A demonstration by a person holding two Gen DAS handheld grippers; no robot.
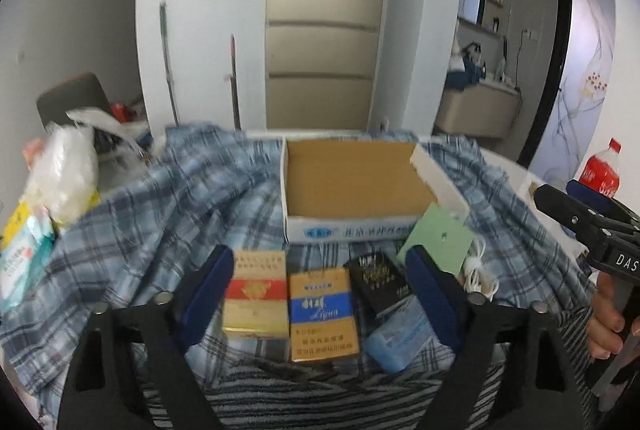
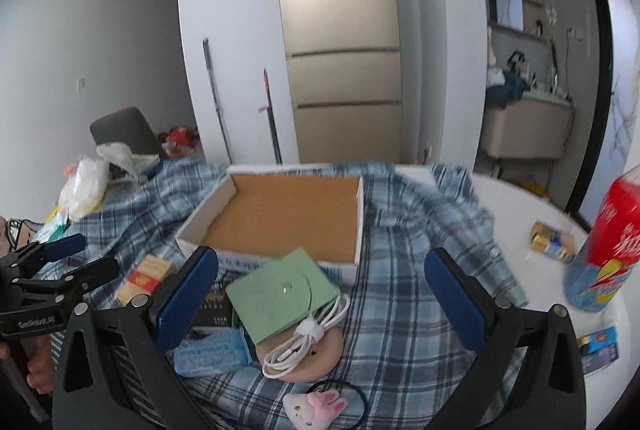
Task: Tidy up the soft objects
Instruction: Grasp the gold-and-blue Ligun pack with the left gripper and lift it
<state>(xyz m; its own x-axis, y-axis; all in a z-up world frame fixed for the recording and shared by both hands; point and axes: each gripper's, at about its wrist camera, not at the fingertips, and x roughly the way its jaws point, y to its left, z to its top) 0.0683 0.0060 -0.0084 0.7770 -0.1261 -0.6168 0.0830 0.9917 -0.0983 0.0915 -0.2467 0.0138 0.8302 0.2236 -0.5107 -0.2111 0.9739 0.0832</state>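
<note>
Tools: left tool [image 1: 320,294] wide apart, holding nothing; right tool [image 2: 324,294] likewise, above plaid cloth [image 2: 400,294].

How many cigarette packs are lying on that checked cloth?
3, side by side in front of the empty cardboard box: a red-and-gold pack on the left, a gold-and-blue pack in the middle, a black pack on the right. Others may be hidden.

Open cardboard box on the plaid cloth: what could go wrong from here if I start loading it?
The open cardboard box sits on rumpled blue plaid cloth, so it may slide. The green square card leans over its front edge, and the coiled white cable could snag the open right gripper.
</note>
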